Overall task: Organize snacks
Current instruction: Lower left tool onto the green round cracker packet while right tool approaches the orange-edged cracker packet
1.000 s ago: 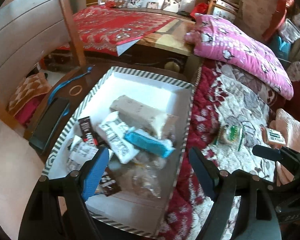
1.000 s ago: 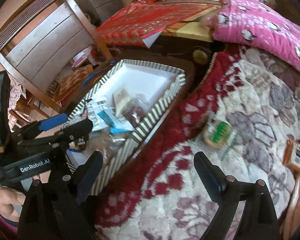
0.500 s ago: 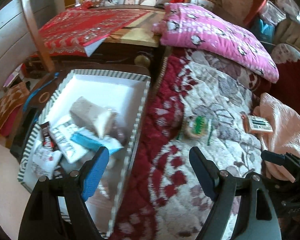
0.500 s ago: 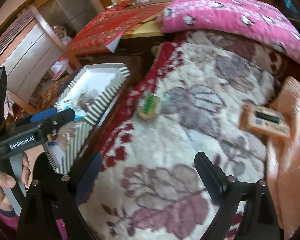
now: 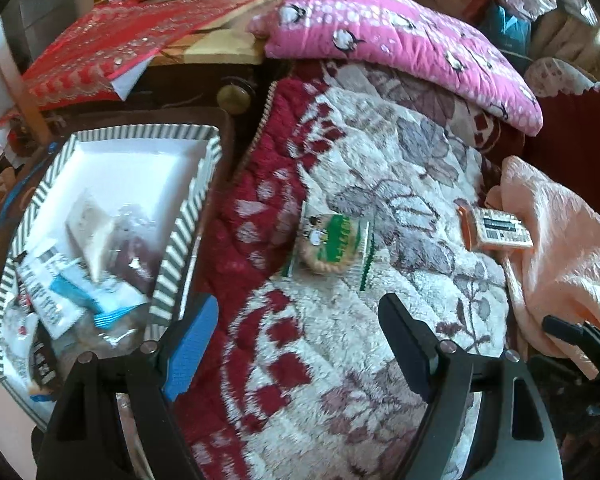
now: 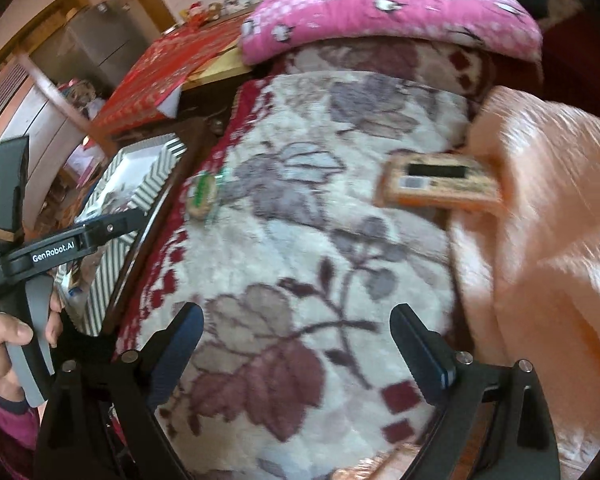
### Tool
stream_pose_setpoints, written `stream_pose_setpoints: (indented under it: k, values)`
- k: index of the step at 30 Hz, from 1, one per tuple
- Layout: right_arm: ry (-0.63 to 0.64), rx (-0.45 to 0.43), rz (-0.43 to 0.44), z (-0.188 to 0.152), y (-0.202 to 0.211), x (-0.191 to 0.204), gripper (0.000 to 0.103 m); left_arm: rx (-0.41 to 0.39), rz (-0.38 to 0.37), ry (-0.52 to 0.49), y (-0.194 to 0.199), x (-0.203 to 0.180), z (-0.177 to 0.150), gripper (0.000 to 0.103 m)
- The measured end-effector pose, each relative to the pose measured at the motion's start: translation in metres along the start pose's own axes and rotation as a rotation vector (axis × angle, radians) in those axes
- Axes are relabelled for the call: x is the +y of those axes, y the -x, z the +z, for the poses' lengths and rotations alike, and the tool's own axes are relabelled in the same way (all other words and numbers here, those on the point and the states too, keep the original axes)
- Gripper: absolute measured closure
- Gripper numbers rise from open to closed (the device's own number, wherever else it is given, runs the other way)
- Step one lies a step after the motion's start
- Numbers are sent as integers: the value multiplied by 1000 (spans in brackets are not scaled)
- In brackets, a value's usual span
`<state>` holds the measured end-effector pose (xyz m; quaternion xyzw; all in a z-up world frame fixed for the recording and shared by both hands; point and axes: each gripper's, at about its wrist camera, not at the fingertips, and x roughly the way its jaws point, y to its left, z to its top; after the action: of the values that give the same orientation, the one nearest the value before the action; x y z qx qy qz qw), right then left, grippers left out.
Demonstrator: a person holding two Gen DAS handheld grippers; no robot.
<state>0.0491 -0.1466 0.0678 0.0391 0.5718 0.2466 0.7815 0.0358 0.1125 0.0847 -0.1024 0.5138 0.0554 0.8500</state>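
Note:
A striped box (image 5: 188, 216) with several snack packets inside sits left of the bed; it also shows in the right wrist view (image 6: 156, 184). A round green-labelled biscuit packet (image 5: 330, 246) lies on the floral blanket, also seen small in the right wrist view (image 6: 202, 196). An orange snack packet (image 5: 496, 230) lies by the peach cloth, ahead and to the right in the right wrist view (image 6: 440, 186). My left gripper (image 5: 300, 340) is open and empty, above the blanket near the biscuit packet. My right gripper (image 6: 296, 344) is open and empty above the blanket.
A pink pillow (image 5: 400, 44) lies at the head of the bed. A peach cloth (image 5: 560, 264) is bunched on the right. A red cloth (image 5: 112, 48) covers a table behind the box. The person's hand holds the left gripper's handle (image 6: 20, 336).
Both grippers have swung right, away from the striped box and over the blanket. The biscuit packet and the orange packet are now closer and more central.

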Motion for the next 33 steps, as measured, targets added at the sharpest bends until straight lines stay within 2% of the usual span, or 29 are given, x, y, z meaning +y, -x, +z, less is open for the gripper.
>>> stream_pose_setpoints:
  k: [9,16,21,27,33]
  values:
    - [-98,-5,-38,6,5,-48,6,34,-28,-26,-27,-14,9,21]
    - [-103,5,-32,5,-1,-56,6,53,-68,-49,-47,-17,22,21]
    - [-96,21,-26,6,-9,-57,6,75,-71,-64,-64,-19,31,21]
    - [-12,34,-57,25,-11,-57,5,105,-83,-55,-82,-20,37,21]
    - [210,100,-143,54,-27,-55,5,106,-94,-37,-93,-17,41,22]
